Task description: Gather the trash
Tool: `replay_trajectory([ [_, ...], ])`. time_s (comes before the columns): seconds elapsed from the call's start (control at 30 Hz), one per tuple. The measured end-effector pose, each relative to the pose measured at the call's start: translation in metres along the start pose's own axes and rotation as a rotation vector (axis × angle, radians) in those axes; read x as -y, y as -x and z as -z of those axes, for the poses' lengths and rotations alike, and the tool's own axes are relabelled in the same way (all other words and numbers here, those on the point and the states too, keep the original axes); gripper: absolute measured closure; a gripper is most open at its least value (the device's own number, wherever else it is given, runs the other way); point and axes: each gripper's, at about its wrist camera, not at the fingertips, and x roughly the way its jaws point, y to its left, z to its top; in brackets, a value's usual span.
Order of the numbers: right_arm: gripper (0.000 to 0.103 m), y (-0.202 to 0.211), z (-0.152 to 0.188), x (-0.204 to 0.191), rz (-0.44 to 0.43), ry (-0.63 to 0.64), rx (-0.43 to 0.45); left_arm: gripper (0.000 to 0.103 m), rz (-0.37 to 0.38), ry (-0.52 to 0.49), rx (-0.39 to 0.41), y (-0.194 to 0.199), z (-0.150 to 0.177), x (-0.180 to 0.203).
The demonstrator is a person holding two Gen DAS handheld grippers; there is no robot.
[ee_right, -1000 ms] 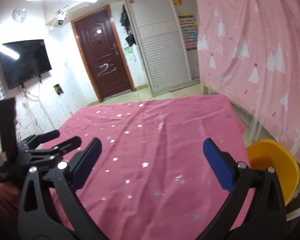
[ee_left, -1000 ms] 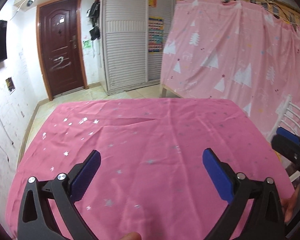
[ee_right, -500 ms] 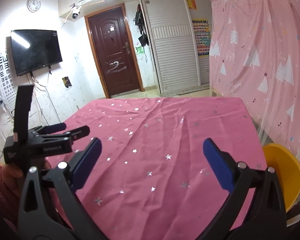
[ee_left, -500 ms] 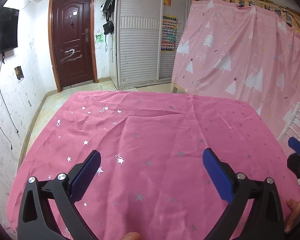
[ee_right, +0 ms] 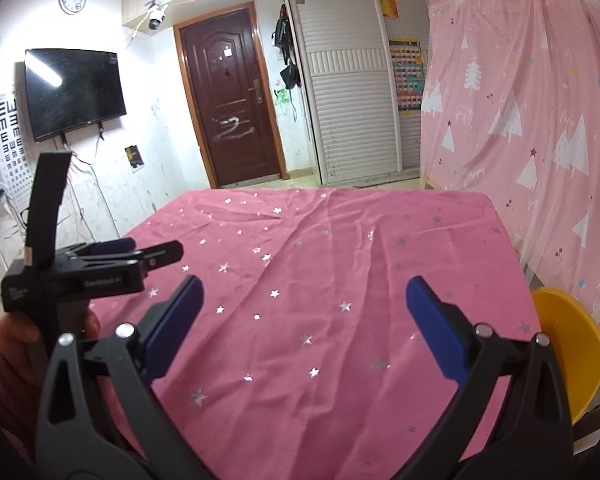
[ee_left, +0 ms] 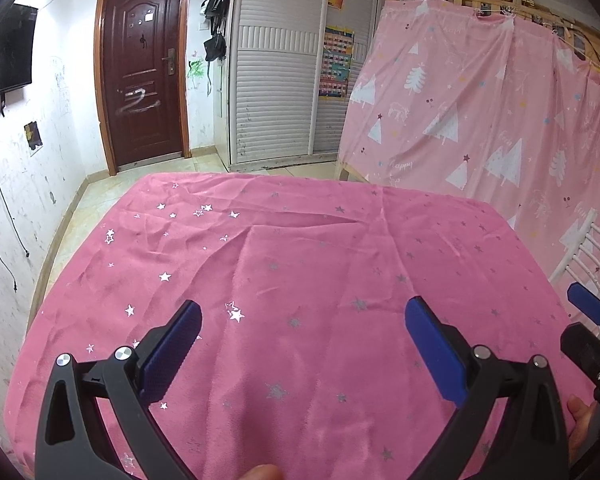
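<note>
No trash shows in either view. A table under a pink star-print cloth [ee_left: 300, 264] fills both views [ee_right: 332, 272]. My left gripper [ee_left: 302, 320] is open and empty above the near part of the cloth. My right gripper [ee_right: 304, 300] is open and empty above the cloth too. A yellow bin [ee_right: 568, 344] stands off the table's right edge in the right wrist view. The left gripper also shows at the left of the right wrist view [ee_right: 140, 252], and one blue-tipped finger [ee_left: 588, 308] of the right gripper shows at the left wrist view's right edge.
A pink tree-print curtain [ee_left: 480, 112] hangs to the right of the table. A white rail [ee_left: 584, 248] stands beside the table's right edge. A brown door [ee_right: 232, 100], white louvred cupboards [ee_right: 348, 100] and a wall television [ee_right: 74, 92] are beyond the table.
Both grippers have tilted upward and back, so more of the door, the walls and the far table edge show. Both stay open and empty.
</note>
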Motion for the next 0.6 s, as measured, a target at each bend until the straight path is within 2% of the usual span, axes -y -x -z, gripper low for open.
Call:
replay_trajectory([
  [0.6, 0.006, -0.0017, 0.0004, -0.0021, -0.002, 0.004, -0.003, 0.008, -0.003, 0.002, -0.007, -0.0008, 0.0007, -0.0008],
])
